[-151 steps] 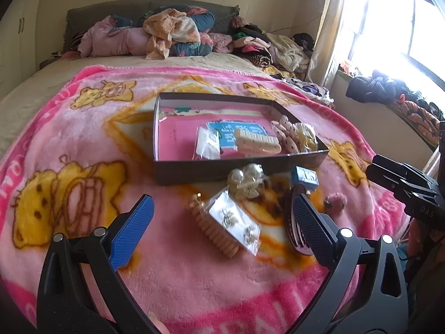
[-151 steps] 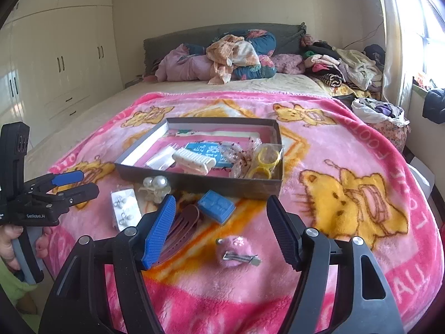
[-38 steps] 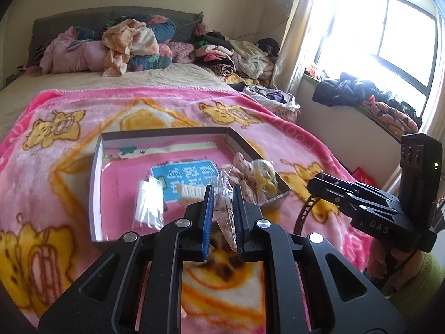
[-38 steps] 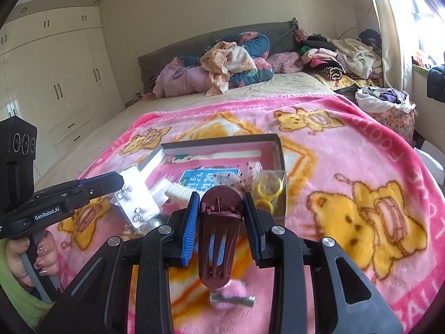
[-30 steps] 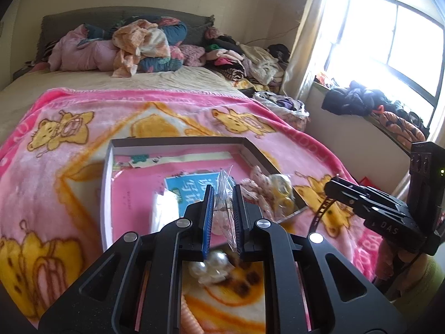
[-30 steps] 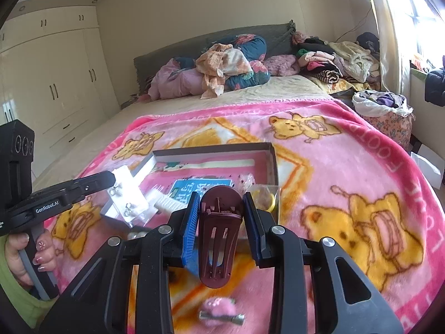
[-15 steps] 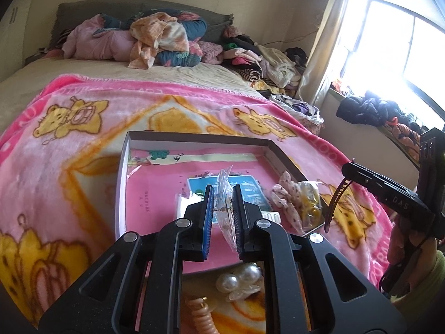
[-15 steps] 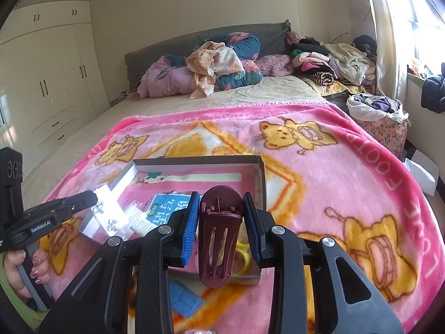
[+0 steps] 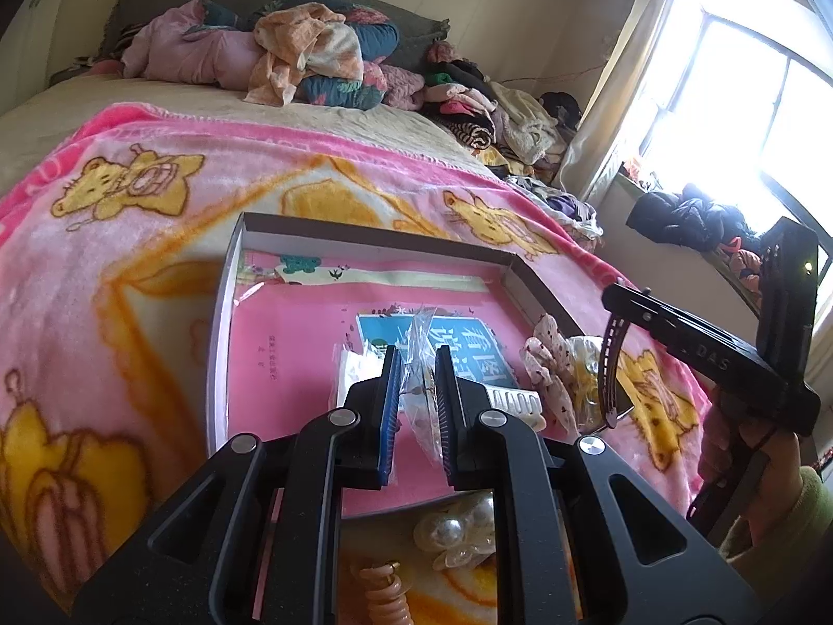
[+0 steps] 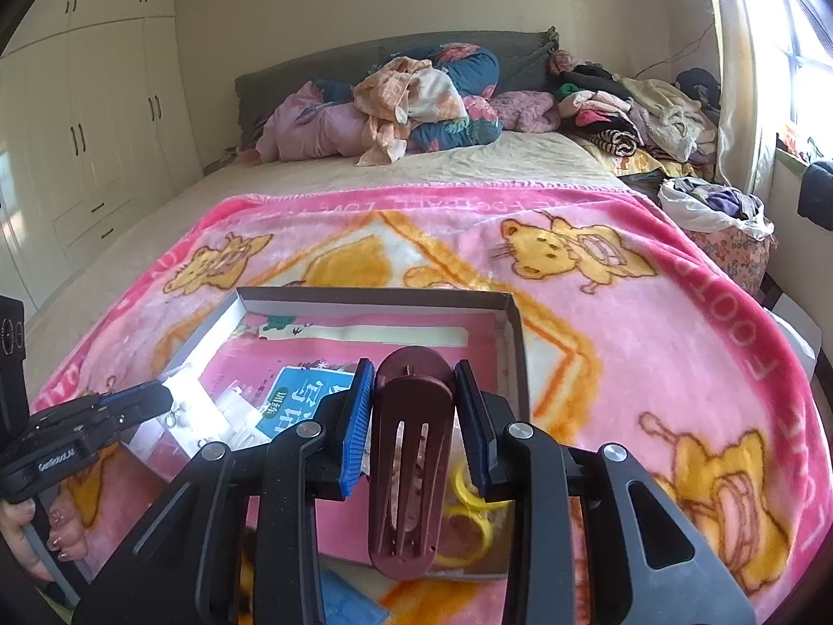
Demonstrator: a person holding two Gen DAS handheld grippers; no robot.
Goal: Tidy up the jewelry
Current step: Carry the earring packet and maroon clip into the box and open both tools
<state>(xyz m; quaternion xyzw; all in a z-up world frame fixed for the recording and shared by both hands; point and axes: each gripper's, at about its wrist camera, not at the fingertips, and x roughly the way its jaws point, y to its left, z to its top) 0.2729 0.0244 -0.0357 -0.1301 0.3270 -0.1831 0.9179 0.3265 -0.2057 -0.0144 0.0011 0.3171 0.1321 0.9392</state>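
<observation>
On a bed with a pink blanket (image 10: pixel 651 286) sits a shallow open box (image 9: pixel 375 239). At left, the left gripper (image 9: pixel 418 390) is clamped on a clear plastic packet of earrings (image 9: pixel 419 344), held above the box. At right, the right gripper (image 10: pixel 414 416) is clamped on a maroon hair clip (image 10: pixel 411 463), above the box's right end, over yellow rings (image 10: pixel 471 500).
</observation>
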